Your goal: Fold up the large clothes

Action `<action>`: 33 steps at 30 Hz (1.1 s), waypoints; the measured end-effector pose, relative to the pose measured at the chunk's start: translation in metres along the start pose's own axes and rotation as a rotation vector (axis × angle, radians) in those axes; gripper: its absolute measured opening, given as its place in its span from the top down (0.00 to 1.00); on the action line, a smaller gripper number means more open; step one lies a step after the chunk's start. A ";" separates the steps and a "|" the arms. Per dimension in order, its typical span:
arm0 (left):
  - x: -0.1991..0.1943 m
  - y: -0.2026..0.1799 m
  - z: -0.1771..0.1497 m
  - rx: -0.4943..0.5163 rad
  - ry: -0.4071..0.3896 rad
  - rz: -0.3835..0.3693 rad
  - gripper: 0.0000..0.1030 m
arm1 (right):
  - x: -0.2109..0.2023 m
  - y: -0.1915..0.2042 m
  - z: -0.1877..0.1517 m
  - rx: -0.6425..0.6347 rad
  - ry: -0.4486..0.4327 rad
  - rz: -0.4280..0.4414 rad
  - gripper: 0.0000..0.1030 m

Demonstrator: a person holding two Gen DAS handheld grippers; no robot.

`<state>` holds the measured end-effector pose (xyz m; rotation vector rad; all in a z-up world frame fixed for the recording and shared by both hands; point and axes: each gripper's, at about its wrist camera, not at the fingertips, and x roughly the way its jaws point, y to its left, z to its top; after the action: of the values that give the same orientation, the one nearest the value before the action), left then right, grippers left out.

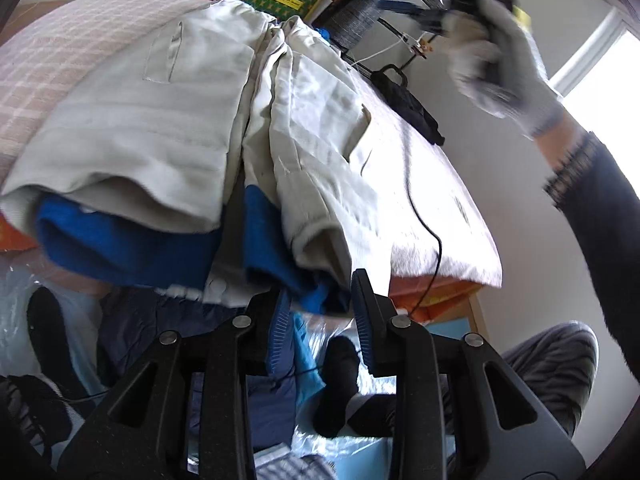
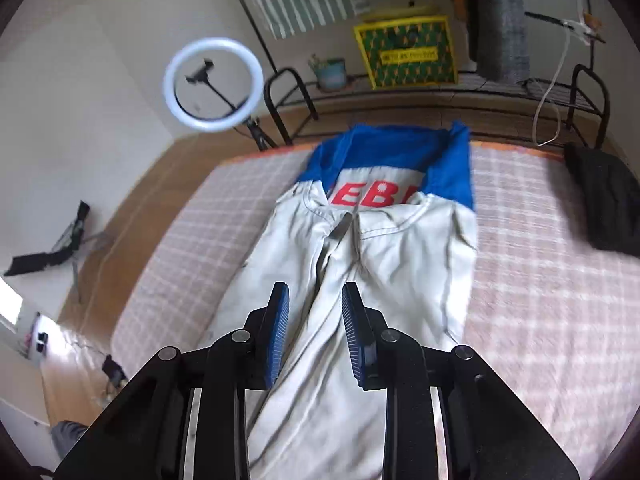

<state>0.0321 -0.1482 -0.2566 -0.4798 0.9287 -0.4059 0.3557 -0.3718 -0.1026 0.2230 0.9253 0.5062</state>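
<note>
On the checked pink-and-white mattress (image 2: 540,240) lie pale beige trousers (image 2: 360,280), spread lengthwise with the waist toward the far end and the legs running back toward the near edge. Under them lies a blue and white garment (image 2: 384,148) with red letters, its blue part showing beyond the trouser waist. From the right wrist view, the right gripper (image 2: 315,312) hangs above the trouser legs, its two blue-padded fingers (image 2: 278,332) spread apart with only cloth seen far below between them, so it is released and holds nothing. From the left wrist view, the left gripper (image 1: 318,304) sits low at the near edge of the mattress, just by the trouser hems (image 1: 320,240), where blue fabric (image 1: 120,240) sticks out beneath the beige cuffs. Its fingers are parted too; the blue cloth edge lies close to the gap between them, but whether it is pinched cannot be told from this angle, and the fingers look released. A gloved hand (image 1: 500,64) shows at upper right in the left view, wrapped around the other tool's handle. A black bag (image 2: 604,200) rests on the mattress at the far right, a ring light (image 2: 214,84) stands beyond the far left corner, and a yellow-and-green box (image 2: 406,52) sits on the rack behind the bed.
</note>
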 end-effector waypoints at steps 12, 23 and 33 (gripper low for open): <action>-0.048 0.002 0.049 0.077 -0.074 0.013 0.70 | -0.116 -0.002 -0.162 0.092 0.022 -0.009 0.68; 0.033 0.018 0.074 0.039 0.177 0.010 0.70 | -0.024 -0.034 -0.264 0.285 0.299 0.055 0.57; 0.027 0.030 0.067 -0.024 0.110 -0.028 0.89 | 0.003 -0.035 -0.277 0.397 0.311 0.255 0.68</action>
<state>0.1063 -0.1230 -0.2567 -0.4970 1.0355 -0.4503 0.1450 -0.4083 -0.2813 0.6412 1.3083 0.5994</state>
